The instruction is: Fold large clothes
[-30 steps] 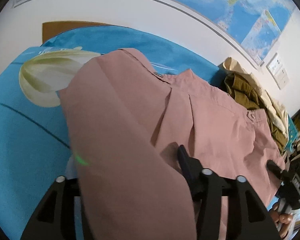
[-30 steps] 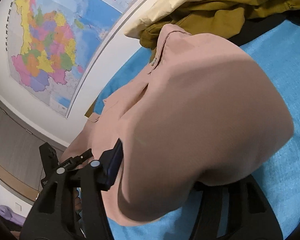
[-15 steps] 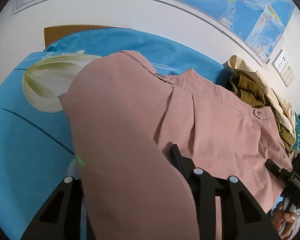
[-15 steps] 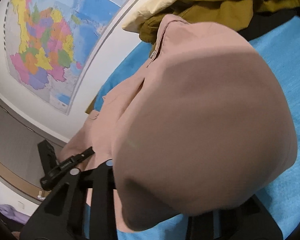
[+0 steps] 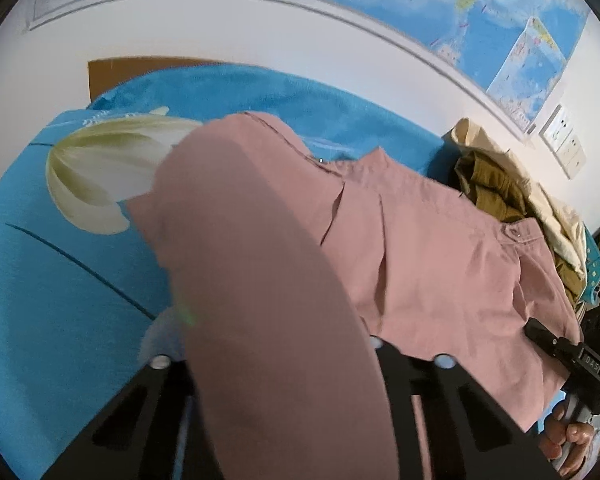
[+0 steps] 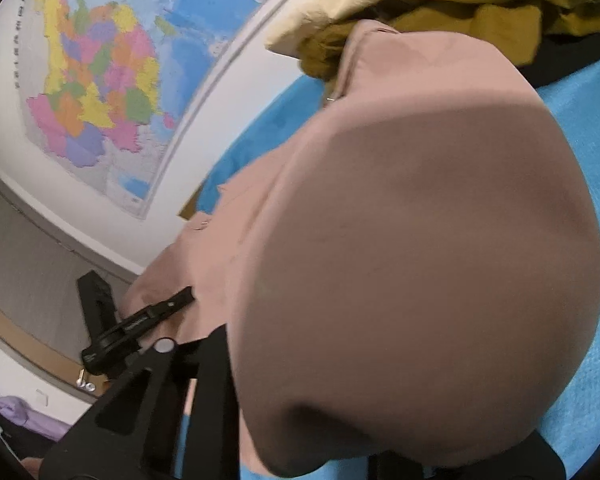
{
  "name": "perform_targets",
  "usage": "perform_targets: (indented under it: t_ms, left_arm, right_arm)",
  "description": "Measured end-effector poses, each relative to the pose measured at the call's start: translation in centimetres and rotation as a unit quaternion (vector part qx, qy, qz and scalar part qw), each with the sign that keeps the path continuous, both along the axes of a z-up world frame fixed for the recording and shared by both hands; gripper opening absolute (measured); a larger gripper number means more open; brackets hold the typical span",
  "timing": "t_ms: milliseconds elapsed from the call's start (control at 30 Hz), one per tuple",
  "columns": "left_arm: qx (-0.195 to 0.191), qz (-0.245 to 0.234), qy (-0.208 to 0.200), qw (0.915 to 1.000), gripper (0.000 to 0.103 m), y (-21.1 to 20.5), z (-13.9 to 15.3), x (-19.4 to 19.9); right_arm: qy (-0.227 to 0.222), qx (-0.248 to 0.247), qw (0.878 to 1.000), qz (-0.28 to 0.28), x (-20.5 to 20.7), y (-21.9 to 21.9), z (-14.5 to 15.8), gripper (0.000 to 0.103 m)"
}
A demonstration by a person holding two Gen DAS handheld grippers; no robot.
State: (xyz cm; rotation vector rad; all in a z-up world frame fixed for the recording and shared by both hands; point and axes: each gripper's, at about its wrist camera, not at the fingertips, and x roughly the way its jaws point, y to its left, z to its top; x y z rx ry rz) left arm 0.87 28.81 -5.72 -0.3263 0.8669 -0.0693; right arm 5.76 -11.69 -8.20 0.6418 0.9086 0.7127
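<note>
Two grippers share one job: each is closing on a near corner of the pink shirt (image 5: 440, 248), which lies spread across the blue bedspread (image 5: 52, 280) through the middle of both views, flat so it can be doubled over. Behind it, at the right edge of the left view, a heap of olive and cream clothes (image 5: 496, 188) waits against the wall, probably the next pieces. In the left view's lower half, the left gripper (image 5: 284, 364) has its jaws narrowing with a fold of pink cloth draped between and over them, hiding the tips. The right gripper (image 6: 300, 368), low in its own view, is narrowing likewise under a bulging fold. Gripping both corners at once should keep the hem straight when lifted. A wall map (image 6: 96, 80) fills the upper left.
</note>
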Motion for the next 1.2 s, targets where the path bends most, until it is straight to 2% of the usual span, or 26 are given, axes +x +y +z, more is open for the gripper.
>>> perform_targets:
  t_ms: [100, 233, 433, 667, 800, 933, 1000, 1133, 1167, 1200]
  left_arm:
    - [0.002, -0.002, -0.016, 0.9999, 0.013, 0.0, 1.5, -0.4]
    - [-0.008, -0.008, -0.037, 0.9993, 0.012, 0.4, 3.8, -0.7]
    - [-0.004, -0.012, -0.069, 0.9975, 0.01, 1.7, 7.7, -0.5]
    - [0.021, 0.026, -0.112, 0.9932, 0.01, 5.9, 12.4, -0.2]
    - [0.052, 0.074, -0.136, 0.9866, 0.01, 9.4, 15.1, 1.0]
    - [0.111, 0.125, -0.147, 0.9749, 0.01, 12.9, 16.9, 2.9]
    - [0.126, 0.146, -0.136, 0.9717, 0.01, 15.0, 17.2, 4.5]
    - [0.177, 0.19, -0.117, 0.9586, 0.01, 18.9, 17.1, 8.5]
    - [0.183, 0.205, -0.109, 0.9554, 0.01, 20.3, 16.6, 9.5]
    - [0.179, 0.21, -0.105, 0.9556, 0.01, 21.3, 16.0, 10.0]
  right_arm:
    - [-0.021, 0.009, 1.0, 0.015, -0.4, 0.4, 2.4, 0.017]
    - [-0.053, 0.003, 0.998, 0.037, -0.6, 1.4, 6.0, 0.016]
    - [-0.109, -0.01, 0.991, 0.071, -0.2, 4.1, 11.1, 0.015]
    - [-0.17, -0.003, 0.98, 0.107, 2.1, 8.6, 16.1, 0.015]
    - [-0.191, 0.006, 0.974, 0.123, 4.8, 12.9, 17.9, 0.015]
    - [-0.198, 0.004, 0.969, 0.149, 7.6, 18.4, 18.6, 0.015]
    - [-0.199, -0.003, 0.966, 0.162, 9.0, 21.5, 18.8, 0.015]
    - [-0.221, -0.022, 0.958, 0.181, 10.5, 27.6, 18.5, 0.015]
    - [-0.226, -0.021, 0.957, 0.183, 10.5, 28.4, 18.2, 0.015]
    - [-0.231, -0.019, 0.955, 0.186, 10.4, 29.4, 17.6, 0.015]
